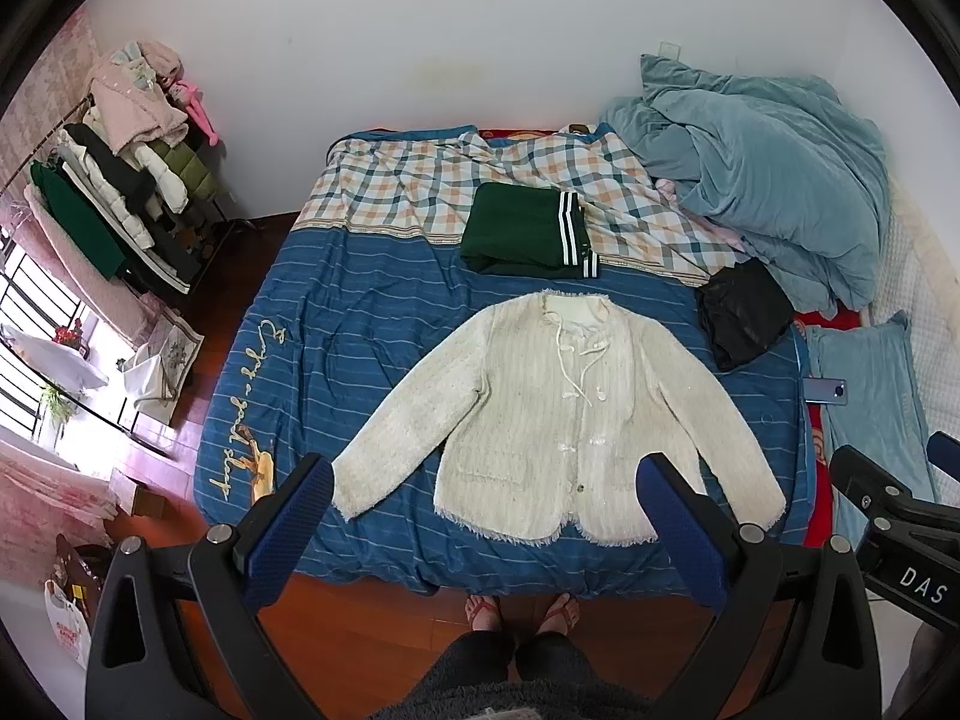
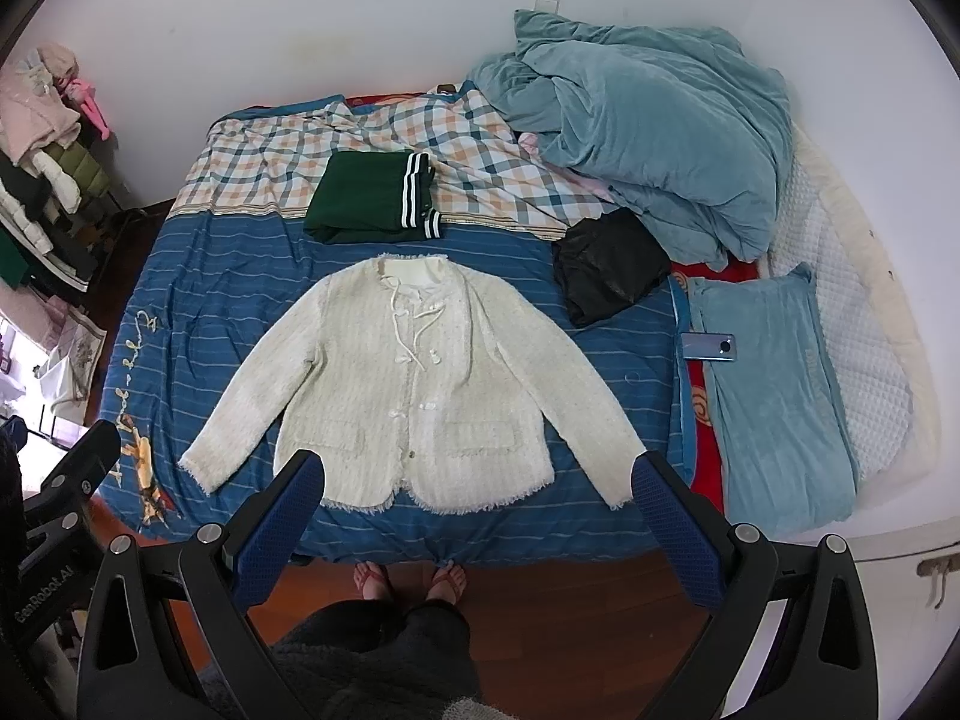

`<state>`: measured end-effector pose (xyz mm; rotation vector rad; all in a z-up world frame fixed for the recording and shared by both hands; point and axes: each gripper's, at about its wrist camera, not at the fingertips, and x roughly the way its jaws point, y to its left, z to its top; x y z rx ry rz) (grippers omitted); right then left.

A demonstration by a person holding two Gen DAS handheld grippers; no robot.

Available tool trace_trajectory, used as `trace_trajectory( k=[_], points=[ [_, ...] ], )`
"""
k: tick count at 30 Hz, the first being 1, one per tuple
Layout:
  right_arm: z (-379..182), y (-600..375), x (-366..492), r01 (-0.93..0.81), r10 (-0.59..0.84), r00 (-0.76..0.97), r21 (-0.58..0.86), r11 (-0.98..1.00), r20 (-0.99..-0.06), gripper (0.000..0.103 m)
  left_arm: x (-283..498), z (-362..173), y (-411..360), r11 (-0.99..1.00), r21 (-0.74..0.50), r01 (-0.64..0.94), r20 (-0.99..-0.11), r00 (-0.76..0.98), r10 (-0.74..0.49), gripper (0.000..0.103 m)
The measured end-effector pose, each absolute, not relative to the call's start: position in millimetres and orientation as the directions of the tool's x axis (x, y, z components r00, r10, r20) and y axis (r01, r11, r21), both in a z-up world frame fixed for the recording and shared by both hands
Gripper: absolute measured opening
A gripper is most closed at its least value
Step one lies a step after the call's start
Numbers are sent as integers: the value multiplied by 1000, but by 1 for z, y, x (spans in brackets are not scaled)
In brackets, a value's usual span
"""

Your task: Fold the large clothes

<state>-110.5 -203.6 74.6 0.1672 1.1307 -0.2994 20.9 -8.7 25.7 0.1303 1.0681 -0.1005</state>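
A cream tweed jacket (image 1: pixel 558 414) lies flat and face up on the blue striped bedspread (image 1: pixel 360 324), sleeves spread out to both sides, hem towards me. It also shows in the right wrist view (image 2: pixel 414 384). My left gripper (image 1: pixel 486 468) is open and empty, held high above the jacket's hem. My right gripper (image 2: pixel 480 468) is open and empty, also high above the hem. The right gripper's body shows at the right edge of the left wrist view (image 1: pixel 888 516).
A folded green garment with white stripes (image 1: pixel 528 234) lies beyond the jacket's collar. A black garment (image 1: pixel 744 312), a heaped blue quilt (image 1: pixel 762 180), a blue pillow (image 2: pixel 774 390) and a phone (image 2: pixel 708 347) lie on the right. A loaded clothes rack (image 1: pixel 120 180) stands left. My feet (image 1: pixel 522 609) stand at the bed's foot.
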Motion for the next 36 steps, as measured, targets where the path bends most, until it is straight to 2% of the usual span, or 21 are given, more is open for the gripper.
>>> trace_trajectory(
  k=[13, 18, 21, 23, 25, 28, 33, 36],
  points=[
    [65, -208, -113, 387, -152, 366, 2, 922, -918, 103, 28, 11, 4, 980, 28, 197, -877, 476, -71, 103],
    [29, -240, -113, 476, -88, 414, 133, 869, -906, 103, 53, -21, -4, 976, 56, 209, -860, 508, -59, 103],
    [-20, -280, -118, 587, -101, 437, 199, 784, -894, 103, 72, -53, -16, 973, 129, 189, -834, 552, 4, 103],
    [-63, -313, -118, 672, -133, 375, 171, 720, -917, 103, 85, -74, -24, 969, 172, 179, -825, 564, 43, 103],
    [-116, -352, -123, 741, -122, 327, 174, 649, -937, 97, 102, -106, -37, 963, 214, 165, -817, 571, 84, 103],
    [-197, -405, -132, 813, -52, 269, 197, 548, -962, 62, 127, -152, -59, 952, 269, 150, -826, 544, 148, 103],
    [-340, -474, -164, 911, 112, 237, 260, 319, -965, 62, 163, -241, -95, 942, 313, 123, -875, 422, 236, 103],
    [-425, -497, -176, 932, 239, 285, 327, 157, -928, 67, 175, -284, -110, 931, 341, 128, -887, 371, 274, 103]
  ],
)
